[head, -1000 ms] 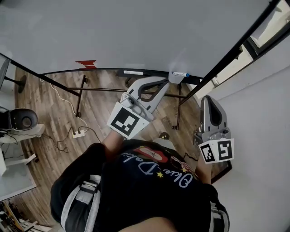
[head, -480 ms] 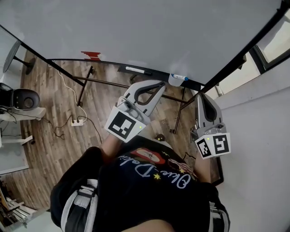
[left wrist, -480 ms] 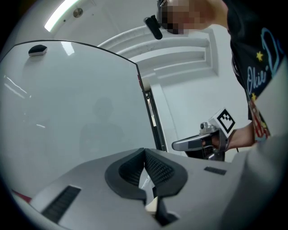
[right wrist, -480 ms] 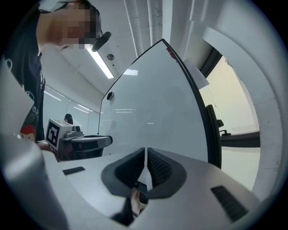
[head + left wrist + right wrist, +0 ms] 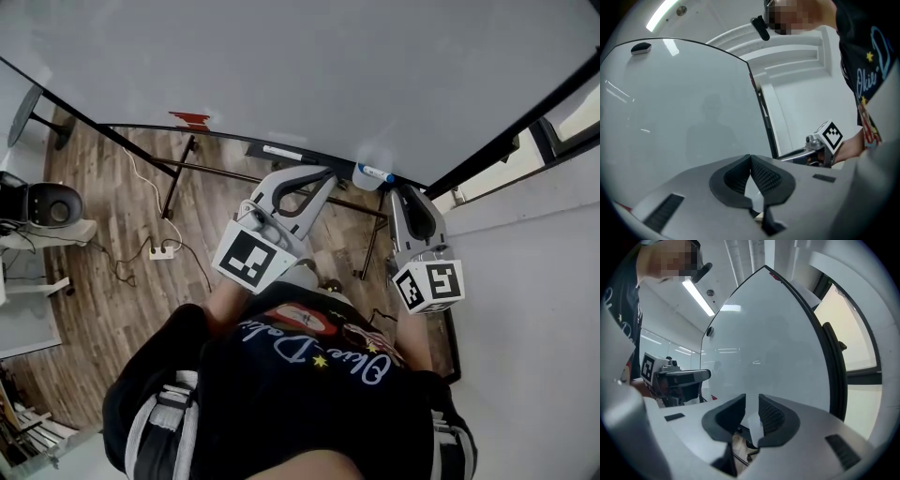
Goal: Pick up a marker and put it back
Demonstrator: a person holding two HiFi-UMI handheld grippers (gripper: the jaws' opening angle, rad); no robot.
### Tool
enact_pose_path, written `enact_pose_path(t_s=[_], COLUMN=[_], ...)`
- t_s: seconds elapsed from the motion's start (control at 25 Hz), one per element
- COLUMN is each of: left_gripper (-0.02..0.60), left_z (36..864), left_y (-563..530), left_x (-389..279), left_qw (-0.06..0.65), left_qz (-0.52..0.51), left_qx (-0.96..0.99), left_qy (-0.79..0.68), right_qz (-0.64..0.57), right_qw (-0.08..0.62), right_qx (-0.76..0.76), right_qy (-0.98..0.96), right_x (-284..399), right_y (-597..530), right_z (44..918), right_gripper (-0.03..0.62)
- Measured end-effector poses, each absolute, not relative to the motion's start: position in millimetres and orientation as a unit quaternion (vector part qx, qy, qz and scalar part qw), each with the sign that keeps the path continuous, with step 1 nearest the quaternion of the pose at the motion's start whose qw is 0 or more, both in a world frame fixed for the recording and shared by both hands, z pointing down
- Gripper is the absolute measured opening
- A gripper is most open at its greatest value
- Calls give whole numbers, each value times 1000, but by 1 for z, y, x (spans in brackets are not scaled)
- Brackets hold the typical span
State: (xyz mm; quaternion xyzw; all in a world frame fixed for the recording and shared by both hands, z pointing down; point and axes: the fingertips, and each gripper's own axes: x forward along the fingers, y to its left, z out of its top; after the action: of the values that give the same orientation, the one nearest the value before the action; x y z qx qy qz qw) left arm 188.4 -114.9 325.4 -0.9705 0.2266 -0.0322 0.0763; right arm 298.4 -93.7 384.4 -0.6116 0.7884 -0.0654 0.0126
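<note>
Right gripper view: right gripper (image 5: 751,401) jaws mid-opening, ungripped white object (image 5: 754,426) in the gap; left gripper (image 5: 750,159) closed, empty.

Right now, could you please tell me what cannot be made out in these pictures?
Marker: in the head view it is too small to read. In the right gripper view only a white sliver shows between the opening jaws of the right claw, and contact is unclear.
Red thing at the lower edge of the whiteboard: in the head view it is too small to identify.
</note>
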Motion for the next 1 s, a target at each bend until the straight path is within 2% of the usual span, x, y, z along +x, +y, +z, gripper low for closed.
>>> enact_pose_path(t_s=[0.56, 1.0], left_gripper=[3, 3], left_z=[331, 332], left_y=[-141, -144], left_x=[169, 156], left_qw=[66, 63], left_qz=[-44, -43], left_qx=[-967, -963], left_qy=[241, 259], right_qz=[-104, -107], right_qw=[-35, -53], right_qx=[-636, -644], right_qy=[764, 755], right_x=[301, 303], right_y=[-130, -144], right_z=[434, 449], right_gripper=[127, 121])
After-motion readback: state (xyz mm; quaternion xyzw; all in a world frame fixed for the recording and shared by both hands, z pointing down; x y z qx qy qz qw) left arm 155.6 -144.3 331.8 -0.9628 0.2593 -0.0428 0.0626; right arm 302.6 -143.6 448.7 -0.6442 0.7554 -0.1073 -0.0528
